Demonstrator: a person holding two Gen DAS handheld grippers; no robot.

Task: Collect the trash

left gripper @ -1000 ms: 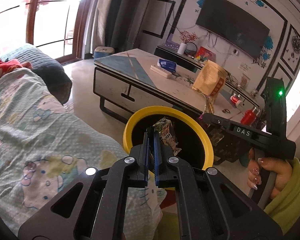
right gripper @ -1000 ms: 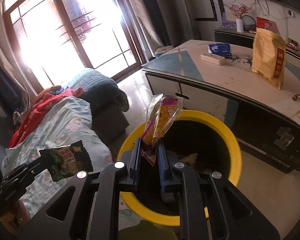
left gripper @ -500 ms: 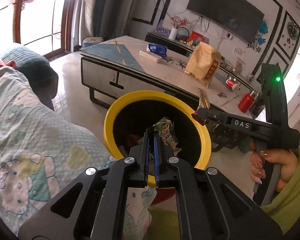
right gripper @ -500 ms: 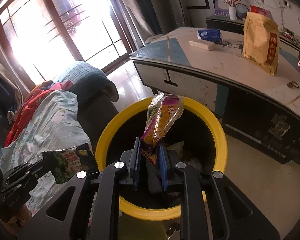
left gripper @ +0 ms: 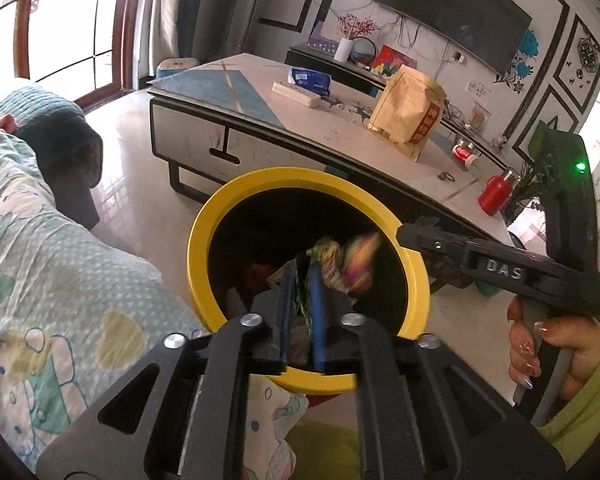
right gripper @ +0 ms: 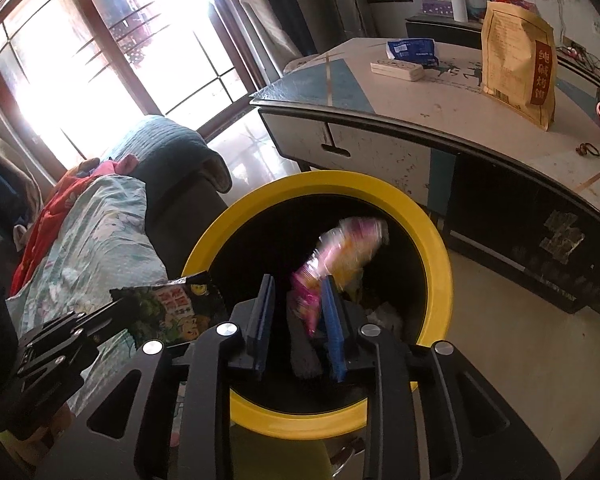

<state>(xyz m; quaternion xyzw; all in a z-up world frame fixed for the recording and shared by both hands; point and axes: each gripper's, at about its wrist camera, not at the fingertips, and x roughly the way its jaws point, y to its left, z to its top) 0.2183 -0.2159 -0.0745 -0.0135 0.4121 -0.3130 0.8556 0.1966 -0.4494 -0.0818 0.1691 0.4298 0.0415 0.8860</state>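
Note:
A black bin with a yellow rim [left gripper: 236, 200] [right gripper: 432, 240] stands on the floor right under both grippers. My left gripper [left gripper: 302, 270] [right gripper: 116, 308] hangs over the bin's near edge. Its jaws are opening, and a dark green snack packet [right gripper: 172, 308] [left gripper: 326, 258] stands edge-on in the gap, with neither pad pressing on it. My right gripper [right gripper: 298, 292] [left gripper: 404, 236] is over the bin mouth, and its jaws are also opening. A pink and yellow wrapper [right gripper: 352, 248] [left gripper: 362, 258], blurred, tips away to the right and leans on the right pad only. Other rubbish lies inside the bin.
A low coffee table [left gripper: 260, 96] stands just behind the bin with a tan paper bag [left gripper: 410, 116], a blue packet, a power strip and a red bottle [left gripper: 494, 196] on it. A sofa under a patterned blanket [left gripper: 60, 280] lies to the left. A person's hand [left gripper: 552, 344] grips the right handle.
Both grippers have sunk closer over the bin. Both pairs of jaws have parted. The pink wrapper, upright before, now tips to the right and blurs.

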